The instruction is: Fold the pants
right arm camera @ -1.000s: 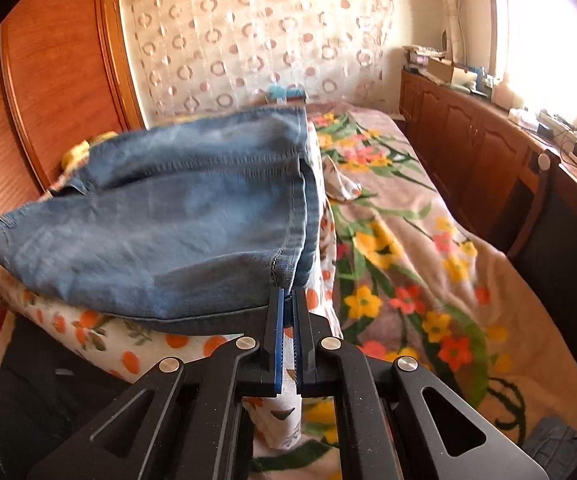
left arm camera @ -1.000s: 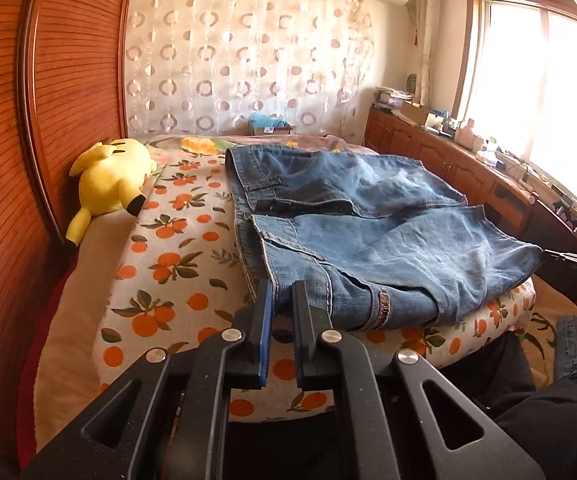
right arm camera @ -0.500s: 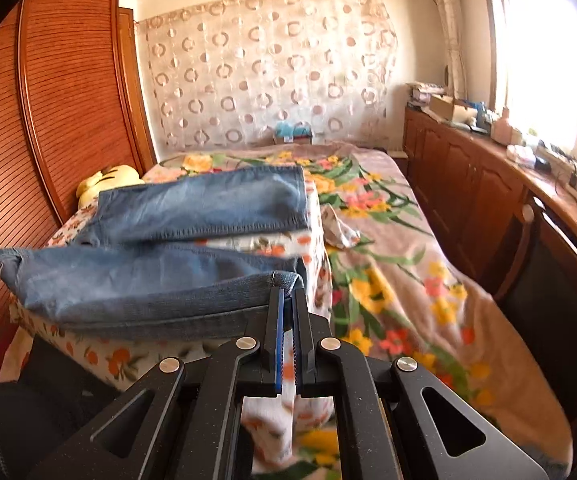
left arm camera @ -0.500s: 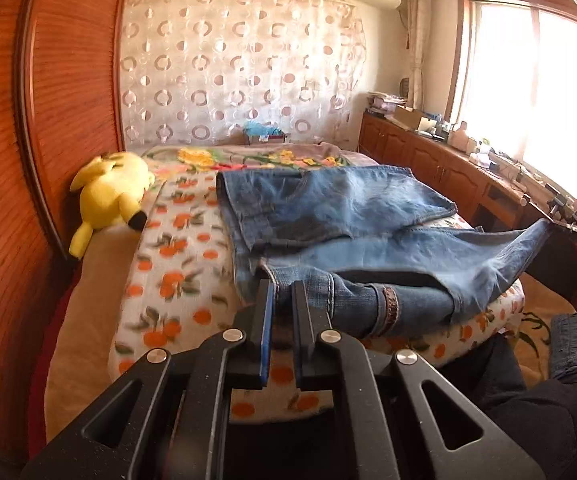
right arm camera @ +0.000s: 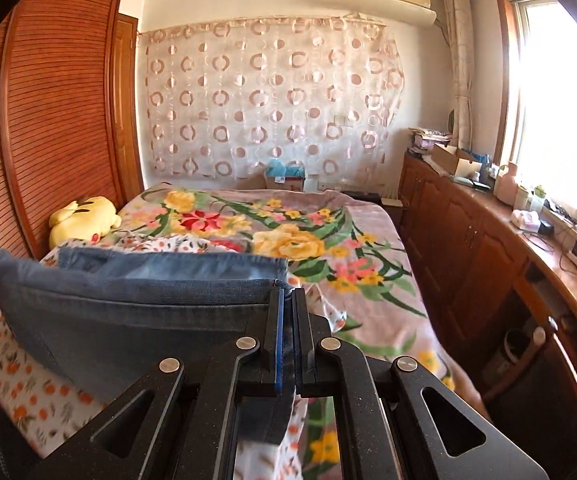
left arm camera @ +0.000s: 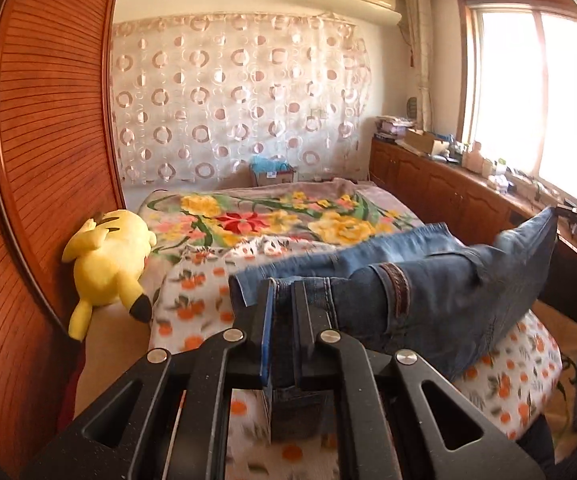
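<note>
1. The left gripper [left arm camera: 282, 292] is clenched on the waistband end of the blue denim pants [left arm camera: 440, 292], held above the near edge of the orange-print quilt [left arm camera: 196, 304].
2. The right gripper [right arm camera: 286, 300] pinches the pants' hem corner.
3. Farther left, a yellow plush toy [left arm camera: 108, 260] lies against the wooden slatted wardrobe [left arm camera: 40, 140].

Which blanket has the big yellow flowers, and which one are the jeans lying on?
The far pink blanket has big flowers. The jeans lie on the white orange-print blanket.
</note>
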Tool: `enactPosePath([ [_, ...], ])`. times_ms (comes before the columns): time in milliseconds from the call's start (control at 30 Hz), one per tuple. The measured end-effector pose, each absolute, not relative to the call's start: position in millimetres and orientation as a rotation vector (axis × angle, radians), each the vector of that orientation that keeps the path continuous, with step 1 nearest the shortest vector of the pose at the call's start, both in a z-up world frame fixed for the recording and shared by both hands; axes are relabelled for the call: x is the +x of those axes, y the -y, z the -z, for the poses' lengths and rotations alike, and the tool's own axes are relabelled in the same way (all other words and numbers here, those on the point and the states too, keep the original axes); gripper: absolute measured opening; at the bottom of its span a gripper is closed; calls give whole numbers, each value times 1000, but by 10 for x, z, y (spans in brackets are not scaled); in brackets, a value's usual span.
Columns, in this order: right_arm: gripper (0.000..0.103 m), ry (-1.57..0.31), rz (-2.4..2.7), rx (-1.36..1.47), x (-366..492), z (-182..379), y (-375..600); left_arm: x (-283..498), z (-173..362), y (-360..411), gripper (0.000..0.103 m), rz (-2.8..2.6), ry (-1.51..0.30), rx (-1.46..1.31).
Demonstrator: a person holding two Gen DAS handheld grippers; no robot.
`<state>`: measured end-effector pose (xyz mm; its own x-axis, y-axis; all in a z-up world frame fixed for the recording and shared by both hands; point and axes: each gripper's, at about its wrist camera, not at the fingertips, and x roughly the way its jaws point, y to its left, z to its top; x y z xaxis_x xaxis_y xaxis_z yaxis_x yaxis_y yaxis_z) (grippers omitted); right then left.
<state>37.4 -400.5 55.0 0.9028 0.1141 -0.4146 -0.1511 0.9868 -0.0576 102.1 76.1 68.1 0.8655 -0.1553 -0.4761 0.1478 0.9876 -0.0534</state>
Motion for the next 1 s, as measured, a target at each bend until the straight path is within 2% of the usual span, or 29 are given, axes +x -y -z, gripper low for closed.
enactPosePath([
  [300,3,-447,-126,-132,1179,-571,3747,1837,-727,-853,9,132,-518,-10],
  [433,3,-518,-127,-134,1748,-414,3673,2327,-476,-884,9,119,-590,2],
  [700,3,-662,-124,-156,2703,246,3468,2951,42,-913,9,105,-706,26],
  [900,3,-740,-119,-148,3188,643,3378,3237,372,-904,10,83,-793,48],
  [1000,6,-756,-131,-131,3575,594,3386,3237,437,-936,15,77,-800,23],
])
